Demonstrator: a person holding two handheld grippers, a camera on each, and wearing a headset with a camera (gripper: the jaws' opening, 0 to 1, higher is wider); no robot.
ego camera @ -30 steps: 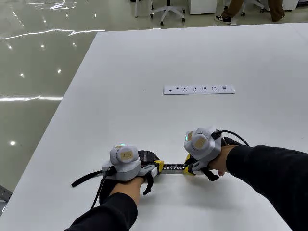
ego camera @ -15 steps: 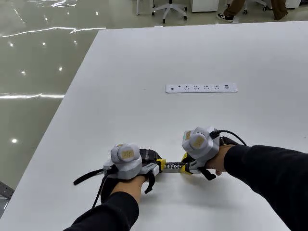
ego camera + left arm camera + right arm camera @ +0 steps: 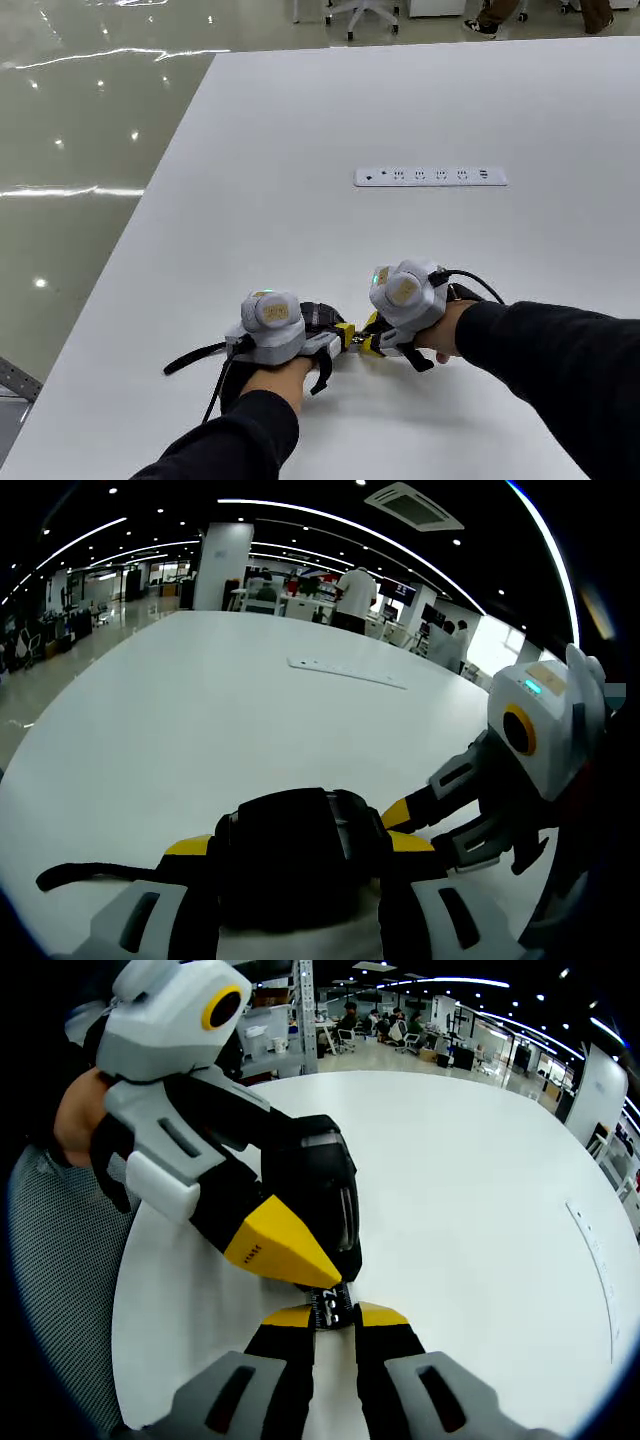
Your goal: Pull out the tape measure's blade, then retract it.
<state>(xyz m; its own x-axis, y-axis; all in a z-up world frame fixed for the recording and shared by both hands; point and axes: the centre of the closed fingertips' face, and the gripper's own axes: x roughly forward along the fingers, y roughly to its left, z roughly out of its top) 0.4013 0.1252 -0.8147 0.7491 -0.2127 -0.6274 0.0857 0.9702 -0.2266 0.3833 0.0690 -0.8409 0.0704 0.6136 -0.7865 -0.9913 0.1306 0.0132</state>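
Note:
The black tape measure case (image 3: 300, 850) sits between the yellow-tipped jaws of my left gripper (image 3: 335, 338), which is shut on it near the table's front edge. A black wrist strap (image 3: 195, 356) trails left from the case. A very short stretch of blade (image 3: 332, 1306) sticks out of the case, and my right gripper (image 3: 333, 1318) is shut on its end. In the head view the right gripper (image 3: 366, 344) almost touches the left one. The case (image 3: 320, 1195) fills the middle of the right gripper view.
A white power strip (image 3: 430, 177) lies flat further back on the white table (image 3: 300, 140). The table's left edge drops to a shiny floor (image 3: 70, 150). People and desks stand far behind in the left gripper view.
My right gripper has moved left toward the left gripper, and the exposed blade has shortened from a visible strip to almost nothing. The left gripper has stayed shut on the case.

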